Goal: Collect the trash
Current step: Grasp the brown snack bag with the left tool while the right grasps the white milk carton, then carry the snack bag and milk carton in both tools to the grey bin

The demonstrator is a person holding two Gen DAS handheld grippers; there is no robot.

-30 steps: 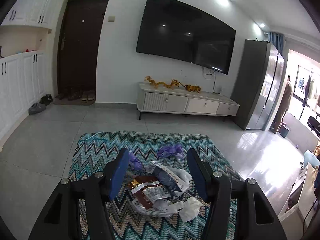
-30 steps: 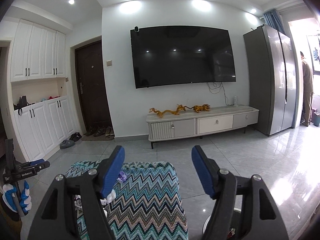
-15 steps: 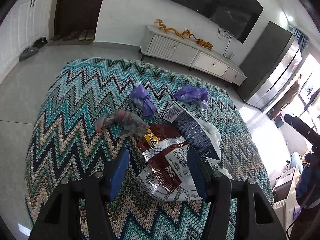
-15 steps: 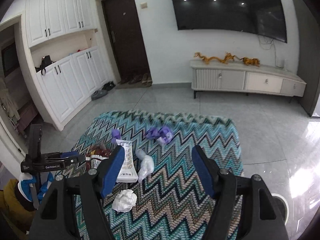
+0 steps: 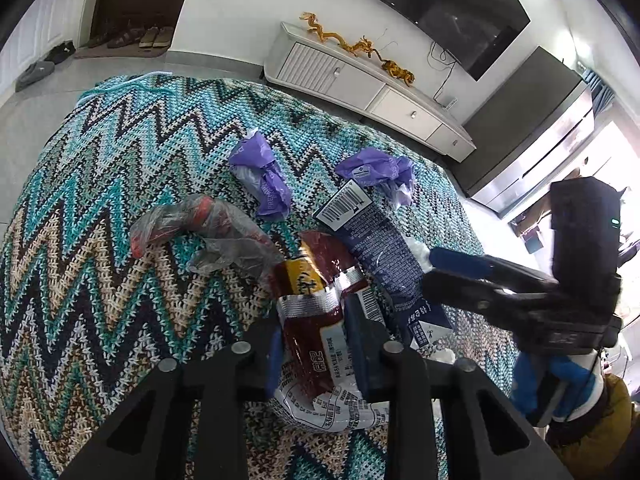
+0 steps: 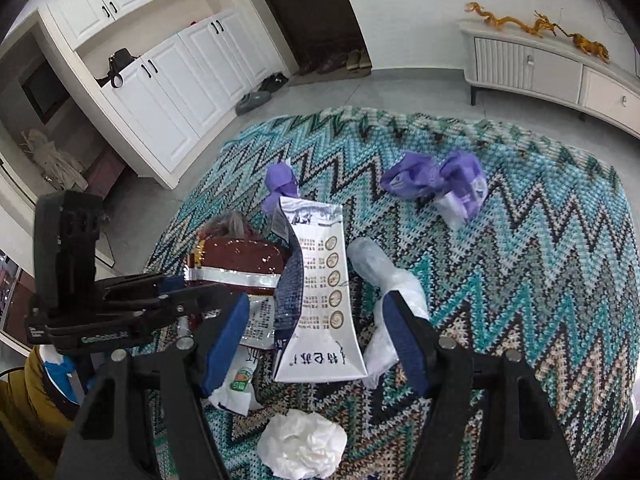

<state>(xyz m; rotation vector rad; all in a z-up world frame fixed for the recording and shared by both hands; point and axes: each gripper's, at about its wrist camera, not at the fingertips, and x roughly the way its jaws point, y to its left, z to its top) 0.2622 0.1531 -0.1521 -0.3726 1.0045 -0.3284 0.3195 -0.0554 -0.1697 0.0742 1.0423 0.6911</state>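
Left gripper [image 5: 316,344] has its blue fingers pressed onto the red wrapper [image 5: 316,320], one on each side of the crinkled foil, low in the left wrist view at 6 o'clock. Right gripper [image 6: 316,336] stands with its jaws wide apart, straddling the white pouch [image 6: 320,304] without touching it; the pouch lies lengthwise between the fingers.

All the trash sits on a zigzag cloth [image 5: 100,280]. In the left wrist view, a clear glove [image 5: 208,232] with something red inside lies at 10 o'clock of the red wrapper, touching its top corner. A purple wad [image 5: 262,178] sits at 12 o'clock, and a second purple wad [image 5: 376,172] at 1 o'clock, just beyond the barcode end of the pouch. The pouch's dark blue side lies against the wrapper's right edge.

In the right wrist view, a clear bag [image 6: 384,280] lies along the pouch's right side, under the right finger. A tissue ball [image 6: 302,444] rests at 6 o'clock, apart from the pouch. The left gripper shows at 9 o'clock, over the red wrapper.

A white cabinet [image 5: 360,84] stands beyond the cloth.
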